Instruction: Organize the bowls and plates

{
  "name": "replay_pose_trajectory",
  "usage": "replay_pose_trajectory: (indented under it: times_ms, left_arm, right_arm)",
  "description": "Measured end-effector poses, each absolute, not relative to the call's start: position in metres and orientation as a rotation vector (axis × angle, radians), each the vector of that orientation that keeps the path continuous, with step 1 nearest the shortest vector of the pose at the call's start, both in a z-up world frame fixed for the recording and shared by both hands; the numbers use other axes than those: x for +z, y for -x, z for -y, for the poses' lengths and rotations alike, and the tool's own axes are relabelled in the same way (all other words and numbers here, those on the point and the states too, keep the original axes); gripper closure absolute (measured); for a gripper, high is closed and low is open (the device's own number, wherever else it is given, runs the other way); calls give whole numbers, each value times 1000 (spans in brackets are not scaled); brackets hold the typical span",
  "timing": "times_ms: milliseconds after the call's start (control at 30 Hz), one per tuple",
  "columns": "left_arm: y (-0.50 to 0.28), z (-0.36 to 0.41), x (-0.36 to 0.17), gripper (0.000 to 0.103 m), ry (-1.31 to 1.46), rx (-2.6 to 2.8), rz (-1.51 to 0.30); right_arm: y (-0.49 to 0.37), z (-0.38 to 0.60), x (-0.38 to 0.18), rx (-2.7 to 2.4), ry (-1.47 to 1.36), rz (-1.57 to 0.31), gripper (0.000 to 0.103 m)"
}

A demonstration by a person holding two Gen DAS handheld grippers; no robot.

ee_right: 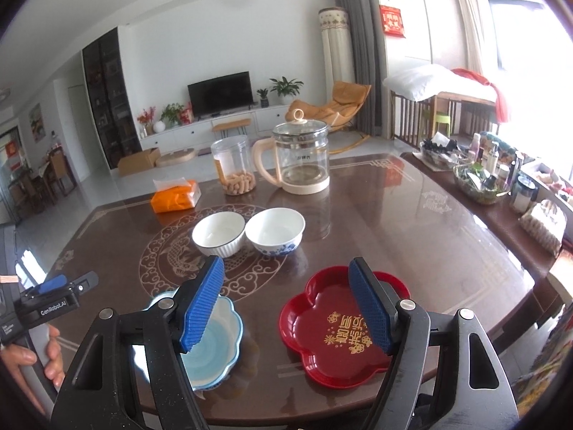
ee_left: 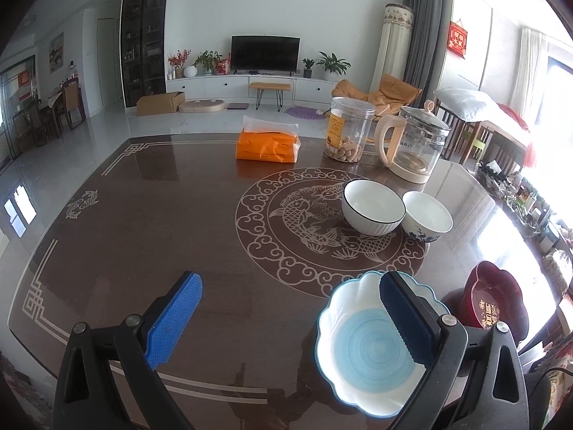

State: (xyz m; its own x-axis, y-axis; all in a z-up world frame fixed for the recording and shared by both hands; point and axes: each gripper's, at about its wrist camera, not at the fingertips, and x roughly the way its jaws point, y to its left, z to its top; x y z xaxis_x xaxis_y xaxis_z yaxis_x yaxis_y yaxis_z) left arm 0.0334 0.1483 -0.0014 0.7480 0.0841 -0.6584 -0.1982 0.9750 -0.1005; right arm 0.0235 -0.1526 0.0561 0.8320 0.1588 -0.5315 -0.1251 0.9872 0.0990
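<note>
A scalloped white bowl with a blue centre sits near the table's front edge. My left gripper hovers open over it, its right pad above the bowl's inside and nothing gripped. To its right lies a red flower-shaped plate with gold lettering, and my right gripper hangs open above the plate's left part, empty. Farther back stand a white ribbed bowl with a dark rim and a blue-flowered white bowl, side by side. In the right wrist view the scalloped bowl shows behind the left finger.
At the back of the dark patterned table are an orange tissue pack, a clear snack jar and a glass kettle. A side table with bottles runs along the right. A hand holds the left tool.
</note>
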Motion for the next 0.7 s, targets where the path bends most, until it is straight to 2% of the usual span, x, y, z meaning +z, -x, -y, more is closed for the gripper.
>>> replay_pose_trajectory:
  times_ms: [700]
  left_arm:
    - [-22,-135,3,4,-62,302,-708]
  right_arm:
    - [-10,135,60,190,-33,-566,27]
